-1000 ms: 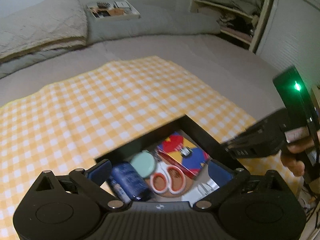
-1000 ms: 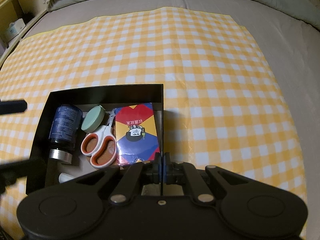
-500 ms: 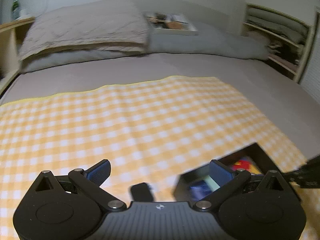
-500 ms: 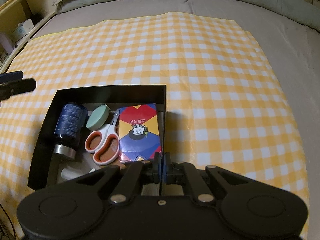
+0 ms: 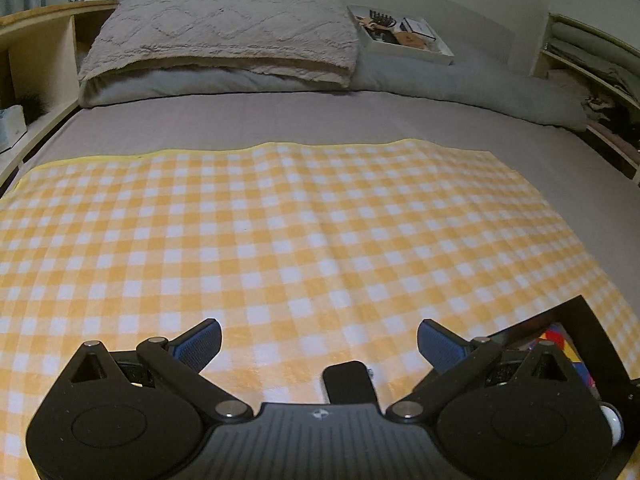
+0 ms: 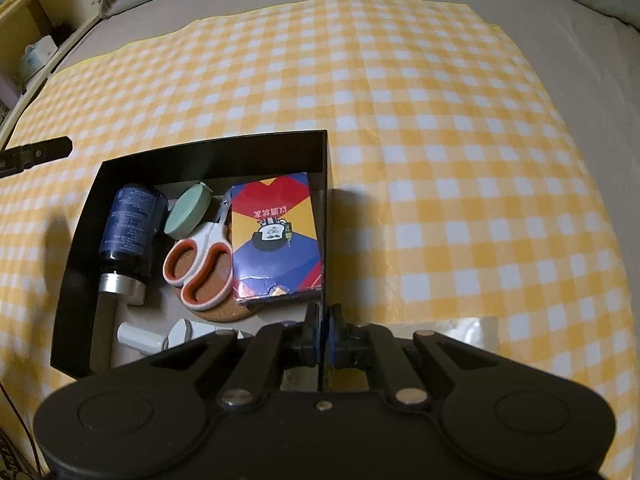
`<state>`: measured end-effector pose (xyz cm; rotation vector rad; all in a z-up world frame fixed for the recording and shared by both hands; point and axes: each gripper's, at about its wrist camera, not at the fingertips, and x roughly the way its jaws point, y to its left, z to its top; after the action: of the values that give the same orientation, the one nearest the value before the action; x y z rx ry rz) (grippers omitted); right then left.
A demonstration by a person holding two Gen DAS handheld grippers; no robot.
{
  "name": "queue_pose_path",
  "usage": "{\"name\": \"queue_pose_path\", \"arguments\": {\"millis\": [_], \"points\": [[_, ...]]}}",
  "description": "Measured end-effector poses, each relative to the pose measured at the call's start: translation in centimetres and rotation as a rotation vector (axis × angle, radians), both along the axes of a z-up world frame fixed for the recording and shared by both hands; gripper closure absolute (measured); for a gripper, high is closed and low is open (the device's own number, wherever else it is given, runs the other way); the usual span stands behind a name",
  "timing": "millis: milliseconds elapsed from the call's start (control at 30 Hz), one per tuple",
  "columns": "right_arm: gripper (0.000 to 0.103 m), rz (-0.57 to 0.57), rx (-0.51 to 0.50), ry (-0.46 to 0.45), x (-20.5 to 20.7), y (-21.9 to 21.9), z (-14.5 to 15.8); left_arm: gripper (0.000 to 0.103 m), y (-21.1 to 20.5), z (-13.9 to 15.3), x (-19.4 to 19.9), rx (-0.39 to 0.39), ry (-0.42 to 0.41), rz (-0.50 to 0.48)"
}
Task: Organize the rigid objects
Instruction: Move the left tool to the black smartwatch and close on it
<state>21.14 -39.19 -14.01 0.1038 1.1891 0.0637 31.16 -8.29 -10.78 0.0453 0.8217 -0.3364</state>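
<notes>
A black box (image 6: 216,152) sits on the yellow checked cloth (image 6: 420,128). It holds a dark blue bottle (image 6: 130,224), a green round case (image 6: 188,210), orange-handled scissors (image 6: 202,258), a colourful card box (image 6: 276,236), a cork coaster (image 6: 224,312) and white items (image 6: 140,336). My right gripper (image 6: 322,336) is shut on the box's near right wall. My left gripper (image 5: 318,340) is open and empty over the cloth, left of the box (image 5: 588,320). A small black object (image 5: 348,380) lies between its fingers.
The cloth (image 5: 280,240) lies on a grey bed with a pillow (image 5: 224,36) and a white tray of items (image 5: 400,32) at the head. Wooden shelves (image 5: 36,52) stand left, open shelving (image 5: 592,68) right. The left gripper tip (image 6: 36,156) shows at the far left.
My left gripper has swung left, away from above the box, and now faces the open cloth. The right gripper stays shut on the box wall.
</notes>
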Motion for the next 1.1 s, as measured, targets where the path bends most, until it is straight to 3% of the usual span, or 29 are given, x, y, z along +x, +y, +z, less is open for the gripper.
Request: {"name": "queue_pose_path", "arguments": {"millis": [233,400,533,600,800,1100], "points": [[0.099,-0.003,-0.027,0.011,0.1,0.4,-0.2,0.005,0.9,-0.3,0.9,0.014,-0.014,0.037],[0.099,0.001,-0.031,0.013,0.2,0.5,-0.3,0.019,1.0,-1.8,2.0,0.046,0.106,0.009],[0.099,0.002,-0.031,0.016,0.3,0.6,-0.3,0.036,0.9,-3.2,2.1,0.005,0.202,-0.004],[0.099,0.006,-0.038,0.017,0.3,0.6,-0.5,0.038,0.6,-3.7,2.1,-0.009,0.232,-0.004],[0.099,0.009,-0.043,0.026,0.4,0.8,-0.9,0.038,-1.8,-4.9,1.9,0.046,0.227,-0.061],[0.099,0.012,-0.041,0.027,0.4,0.5,-0.8,0.041,-3.6,-5.9,1.7,0.202,0.175,-0.145]]}}
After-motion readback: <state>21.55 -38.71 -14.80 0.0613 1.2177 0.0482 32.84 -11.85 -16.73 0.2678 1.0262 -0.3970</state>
